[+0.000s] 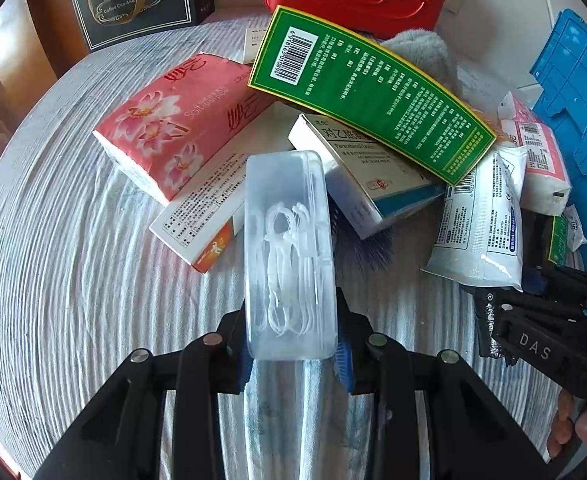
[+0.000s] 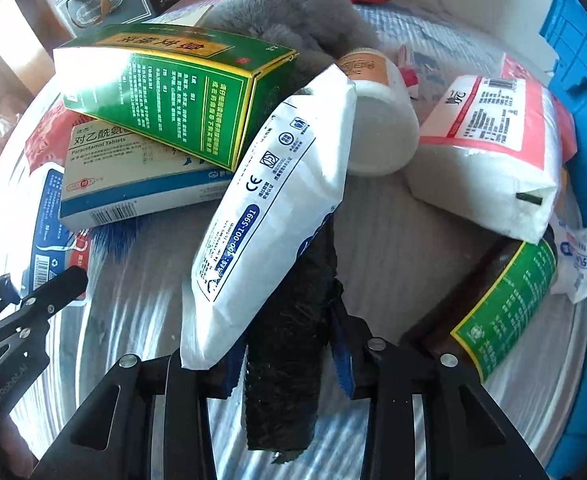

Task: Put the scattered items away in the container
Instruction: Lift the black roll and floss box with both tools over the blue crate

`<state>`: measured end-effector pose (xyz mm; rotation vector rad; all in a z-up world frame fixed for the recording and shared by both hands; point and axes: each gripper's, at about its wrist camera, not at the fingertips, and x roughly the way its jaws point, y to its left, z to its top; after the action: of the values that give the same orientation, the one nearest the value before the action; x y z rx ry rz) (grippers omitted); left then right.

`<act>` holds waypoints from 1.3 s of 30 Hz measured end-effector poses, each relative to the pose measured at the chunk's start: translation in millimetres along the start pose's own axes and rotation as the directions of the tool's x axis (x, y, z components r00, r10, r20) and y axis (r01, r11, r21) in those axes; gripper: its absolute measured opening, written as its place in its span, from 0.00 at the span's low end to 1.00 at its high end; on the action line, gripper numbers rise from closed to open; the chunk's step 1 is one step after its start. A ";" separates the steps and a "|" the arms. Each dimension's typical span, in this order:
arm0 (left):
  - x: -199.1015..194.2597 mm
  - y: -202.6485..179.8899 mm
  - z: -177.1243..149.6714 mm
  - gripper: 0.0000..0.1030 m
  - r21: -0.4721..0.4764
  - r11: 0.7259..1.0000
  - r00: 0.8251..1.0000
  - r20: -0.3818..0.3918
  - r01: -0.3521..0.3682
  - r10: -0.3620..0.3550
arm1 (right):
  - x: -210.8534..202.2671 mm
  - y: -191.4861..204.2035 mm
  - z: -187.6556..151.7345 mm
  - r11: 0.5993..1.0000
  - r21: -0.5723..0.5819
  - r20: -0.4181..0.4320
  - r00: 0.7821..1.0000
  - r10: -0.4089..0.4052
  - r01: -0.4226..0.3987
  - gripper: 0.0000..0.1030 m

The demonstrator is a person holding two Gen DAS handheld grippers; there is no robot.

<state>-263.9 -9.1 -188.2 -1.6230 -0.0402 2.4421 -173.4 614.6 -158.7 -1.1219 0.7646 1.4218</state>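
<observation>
Both claws loaded, blue container [image 1: 573, 92] waiting far right

Left gripper [image 1: 293, 356] pinches the clear floss-pick box [image 1: 287, 248] at its near end, long axis running near-to-far above the table; it could pivot out. Right gripper [image 2: 289, 364] clamps the white pack [image 2: 269, 208] and a dark strip [image 2: 289, 340], pack leaning far-right, liable to slide free

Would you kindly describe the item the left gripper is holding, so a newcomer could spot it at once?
Start at the pile of packets on the striped tablecloth. Nearest the camera, below the pink tissue pack and the green box, the left gripper clamps a clear plastic case. It alone is see-through, showing white floss picks inside.
</observation>
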 end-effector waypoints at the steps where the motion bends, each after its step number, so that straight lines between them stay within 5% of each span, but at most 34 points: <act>1: -5.8 -1.7 -3.7 0.31 0.003 1.000 1.000 0.007 -0.004 0.004 | -3.0 -2.0 -4.7 1.000 0.003 -0.003 1.000 0.015 -0.015 0.35; 7: -44.9 -15.2 -20.4 0.31 0.001 1.000 0.998 0.063 0.003 -0.004 | -33.6 -17.2 -36.8 0.995 0.020 0.004 0.995 0.096 -0.096 0.34; 24: -158.0 -97.9 -44.6 0.31 0.035 0.999 0.965 0.261 -0.012 0.003 | -179.0 -31.7 -74.6 0.981 -0.114 0.261 0.948 0.181 -0.156 0.33; 39: -254.7 -162.3 -18.5 0.31 0.254 0.966 0.890 0.428 0.050 -0.159 | -324.0 -60.2 -75.7 1.000 -0.024 0.523 0.852 0.017 -0.005 0.33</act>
<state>-126.5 100.1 58.4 -0.9143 0.0882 2.5633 -120.0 439.1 125.3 -0.6864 0.3623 1.6482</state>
